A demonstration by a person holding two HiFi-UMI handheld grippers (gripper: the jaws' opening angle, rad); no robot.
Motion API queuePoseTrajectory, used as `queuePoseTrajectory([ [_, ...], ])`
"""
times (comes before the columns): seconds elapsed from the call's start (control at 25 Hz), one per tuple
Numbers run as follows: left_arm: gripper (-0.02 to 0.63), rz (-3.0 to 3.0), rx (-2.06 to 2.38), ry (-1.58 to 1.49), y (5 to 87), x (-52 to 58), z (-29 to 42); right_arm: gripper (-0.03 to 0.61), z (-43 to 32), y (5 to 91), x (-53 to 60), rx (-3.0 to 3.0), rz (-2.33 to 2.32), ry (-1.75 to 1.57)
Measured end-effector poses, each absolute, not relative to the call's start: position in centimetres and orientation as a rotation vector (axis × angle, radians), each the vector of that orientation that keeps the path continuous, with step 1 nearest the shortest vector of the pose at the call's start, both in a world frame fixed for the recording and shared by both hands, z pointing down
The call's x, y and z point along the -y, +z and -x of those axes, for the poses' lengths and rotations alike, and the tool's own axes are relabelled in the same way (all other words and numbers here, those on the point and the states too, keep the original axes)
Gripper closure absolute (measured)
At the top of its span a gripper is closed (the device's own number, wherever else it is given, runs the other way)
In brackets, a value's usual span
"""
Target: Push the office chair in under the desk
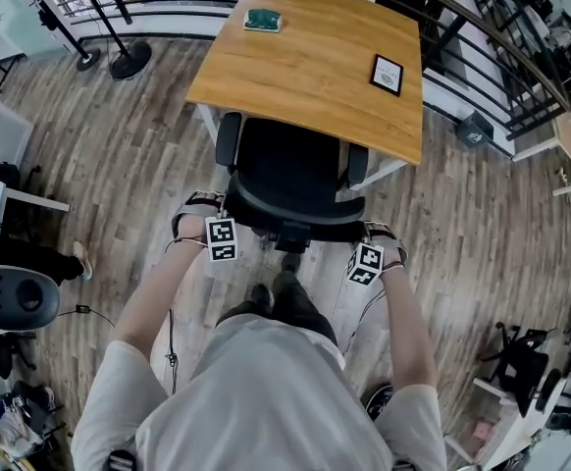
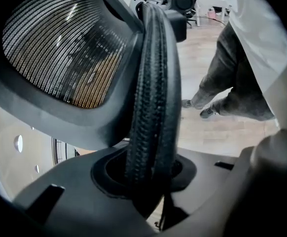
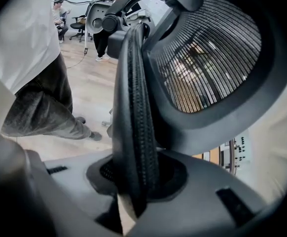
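Both grippers are on the office chair (image 1: 290,170), one at each side of its backrest (image 1: 295,216): the left gripper (image 1: 225,222) at the person's left edge, the right gripper (image 1: 362,245) at the other. Look along either gripper and it's the same story, jaws about half closed and clamped on the padded rim (image 2: 153,93) of the back, the rim filling the gap, the mesh (image 2: 59,53) just beside it. A hold on both edges makes sense, I'd say: it stops the chair from swivelling when it's shoved. The chair stands square to the desk (image 1: 315,57), the front of the seat just at the desk's near edge, armrests (image 1: 229,137) and back out over the wooden floor (image 1: 119,165). Most of the push looks yet to come, straight ahead between the desk's legs
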State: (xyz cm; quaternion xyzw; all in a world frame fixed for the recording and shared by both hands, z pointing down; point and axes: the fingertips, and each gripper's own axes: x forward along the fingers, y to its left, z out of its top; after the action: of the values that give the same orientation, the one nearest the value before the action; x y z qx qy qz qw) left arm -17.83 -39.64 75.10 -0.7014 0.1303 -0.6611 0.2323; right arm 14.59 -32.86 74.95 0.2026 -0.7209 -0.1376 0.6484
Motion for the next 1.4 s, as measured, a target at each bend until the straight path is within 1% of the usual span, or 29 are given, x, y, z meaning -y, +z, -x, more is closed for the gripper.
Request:
queuePoseTrajectory([
  [1.04, 0.506, 1.911, -0.347, -1.758, 75.2, 58.8, 12.1, 0.491, -19.8, 75.5, 49.9, 1.63, -0.516, -0.286],
  [1.4, 0.502, 1.906, -0.36, -1.745, 75.0, 63.8, 10.2, 0.491, -21.6, 75.2, 54.6, 1.628, -0.526, -0.289],
])
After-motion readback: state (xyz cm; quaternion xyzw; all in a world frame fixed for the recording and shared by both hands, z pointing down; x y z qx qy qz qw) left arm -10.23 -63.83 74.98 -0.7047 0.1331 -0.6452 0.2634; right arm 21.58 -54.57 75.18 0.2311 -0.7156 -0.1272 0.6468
